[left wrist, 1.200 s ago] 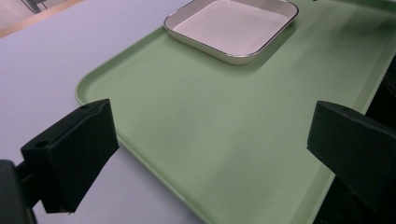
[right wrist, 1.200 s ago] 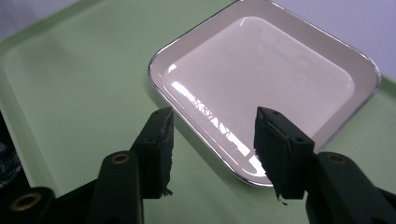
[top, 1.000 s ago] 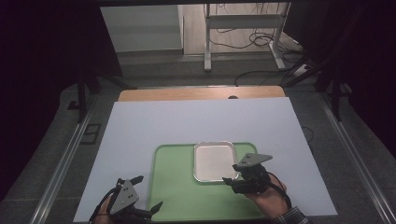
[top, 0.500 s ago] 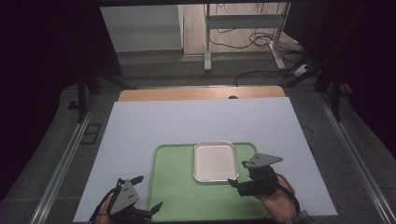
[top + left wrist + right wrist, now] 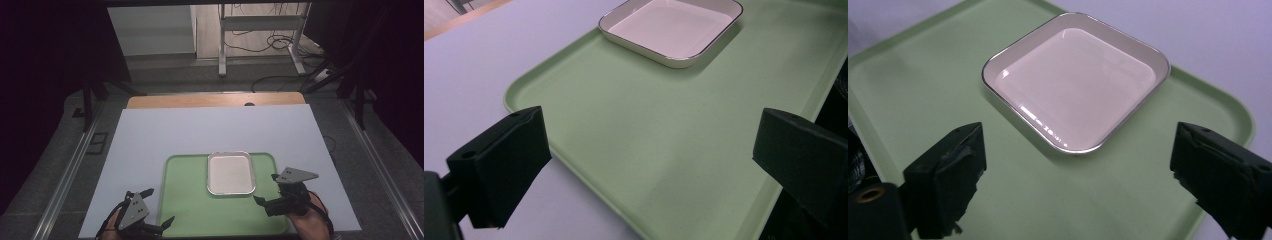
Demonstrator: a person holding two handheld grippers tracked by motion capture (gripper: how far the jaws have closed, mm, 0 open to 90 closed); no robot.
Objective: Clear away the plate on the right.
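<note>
A white square plate (image 5: 231, 173) with a thin metallic rim lies in the far middle of a pale green tray (image 5: 185, 195). My right gripper (image 5: 265, 188) hovers open over the tray's near right part, just right of the plate and empty. In the right gripper view the plate (image 5: 1075, 80) lies ahead between the wide-apart jaws of that gripper (image 5: 1078, 175), above the tray (image 5: 923, 75). My left gripper (image 5: 160, 206) is open and empty at the tray's near left edge. The left gripper view looks between its own gripper's (image 5: 654, 150) jaws across the tray (image 5: 649, 125) to the plate (image 5: 671, 27).
The tray rests on a white sheet (image 5: 200, 135) covering the table, with a wooden strip (image 5: 200, 101) showing at its far edge. Metal rails run along both sides. Beyond the table are a stand's legs (image 5: 260, 55) and cables on the floor.
My right gripper has drawn back from the plate's near right corner, toward the right and the near edge. The left gripper has stayed put.
</note>
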